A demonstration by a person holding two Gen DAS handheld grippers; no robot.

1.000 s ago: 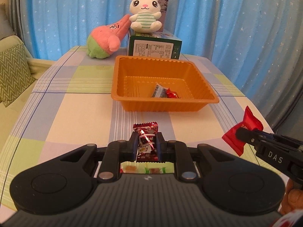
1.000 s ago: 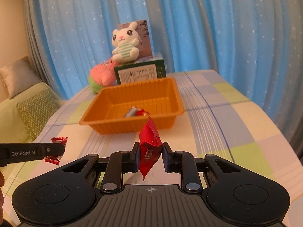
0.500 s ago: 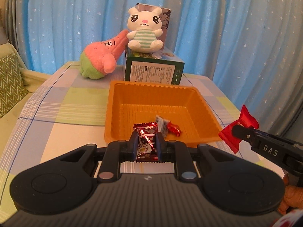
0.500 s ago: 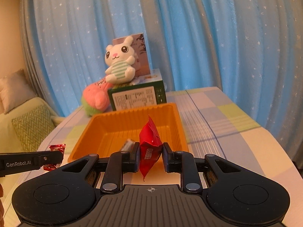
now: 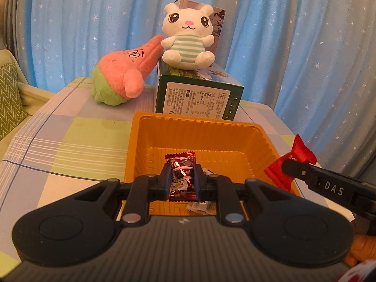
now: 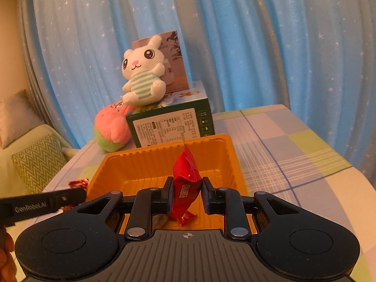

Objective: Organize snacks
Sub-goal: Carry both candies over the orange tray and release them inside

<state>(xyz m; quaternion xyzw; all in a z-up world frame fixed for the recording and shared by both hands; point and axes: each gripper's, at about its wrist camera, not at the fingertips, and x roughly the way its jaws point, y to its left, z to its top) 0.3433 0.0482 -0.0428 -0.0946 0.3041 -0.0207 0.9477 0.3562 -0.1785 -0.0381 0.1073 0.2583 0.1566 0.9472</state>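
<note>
Left gripper (image 5: 182,181) is clamped on a dark red foil-wrapped candy with a printed label (image 5: 181,171), held upright between the black fingers (image 5: 166,178) over the near part of the orange ribbed plastic tray (image 5: 199,129). Right gripper (image 6: 185,193) is clamped on a bright red crinkled snack packet (image 6: 185,181), packet standing on edge, its top corner pointing up, also over the tray (image 6: 141,162). In the left wrist view the right gripper's tip comes in from the right edge, pinching that red packet (image 5: 291,162) just above the tray's right rim. On the tray floor lies a small pale wrapped snack (image 5: 202,206), partly hidden behind the gripper body. Tray sits on a pastel checked tablecloth (image 5: 70,145). Just behind the tray stands a dark green cardboard box with a white label (image 5: 199,96); a white plush bunny in a green-striped shirt (image 5: 188,40) sits on top of it. A pink and green plush star toy (image 5: 122,80) leans against the box's left side. Blue star-print curtain (image 5: 293,35) behind. Green zigzag cushion (image 6: 37,162) on a sofa at left.
</note>
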